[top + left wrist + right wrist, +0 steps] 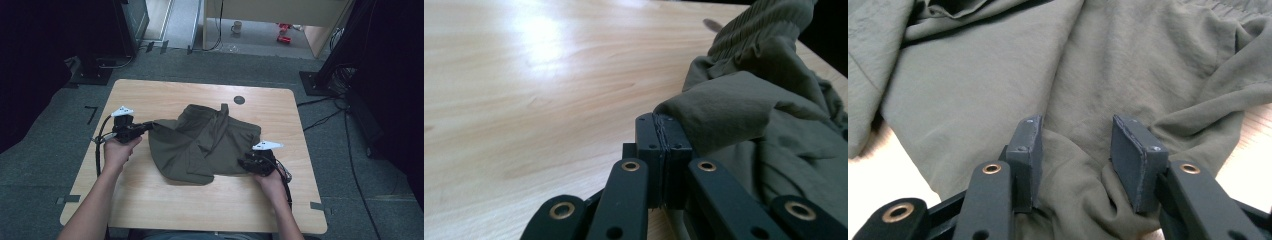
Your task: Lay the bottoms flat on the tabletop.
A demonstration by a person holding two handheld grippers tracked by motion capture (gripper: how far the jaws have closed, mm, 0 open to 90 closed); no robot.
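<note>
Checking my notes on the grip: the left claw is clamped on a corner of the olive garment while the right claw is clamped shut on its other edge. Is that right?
Partly. The left claw is clamped on the olive garment, but the right claw is not shut: the right gripper view shows its jaws apart, with cloth bunched between them.

Left gripper (663,131): closed pads are hiding the pinched edge of the olive garment (744,110), whose far folds are running off the right edge. Right gripper (1075,145): cloth bunching between its parted pads is concealing the table beneath. Beyond both grippers, small red objects (283,33) on the floor are appearing too small to identify.
</note>
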